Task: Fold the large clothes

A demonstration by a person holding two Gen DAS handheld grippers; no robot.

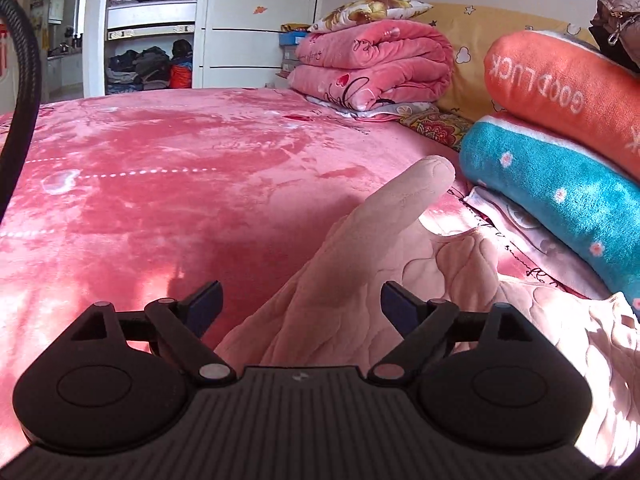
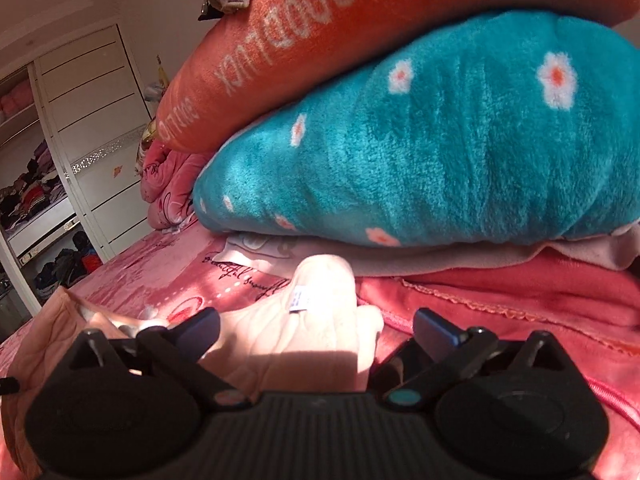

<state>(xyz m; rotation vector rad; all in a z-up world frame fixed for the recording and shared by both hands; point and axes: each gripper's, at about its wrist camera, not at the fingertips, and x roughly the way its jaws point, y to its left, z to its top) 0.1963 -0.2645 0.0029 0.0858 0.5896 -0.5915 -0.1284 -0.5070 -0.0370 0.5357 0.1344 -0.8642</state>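
Note:
A pale pink quilted garment (image 1: 360,292) lies on the pink bed cover, a raised fold of it running up between the fingers of my left gripper (image 1: 301,304). The left jaws stand wide open around that fold without pinching it. In the right wrist view the same garment (image 2: 304,340), with a small white label, bulges up between the fingers of my right gripper (image 2: 316,332). The right jaws are also wide open, the cloth loose between them. The rest of the garment is hidden under both grippers.
The pink fleece bed cover (image 1: 160,200) spreads to the left. A teal flowered pillow (image 2: 440,140) and an orange "GOOD LUCK" pillow (image 2: 300,40) are stacked close ahead on the right. Folded pink blankets (image 1: 372,68) sit at the bed's far end. A white wardrobe (image 1: 160,20) stands behind.

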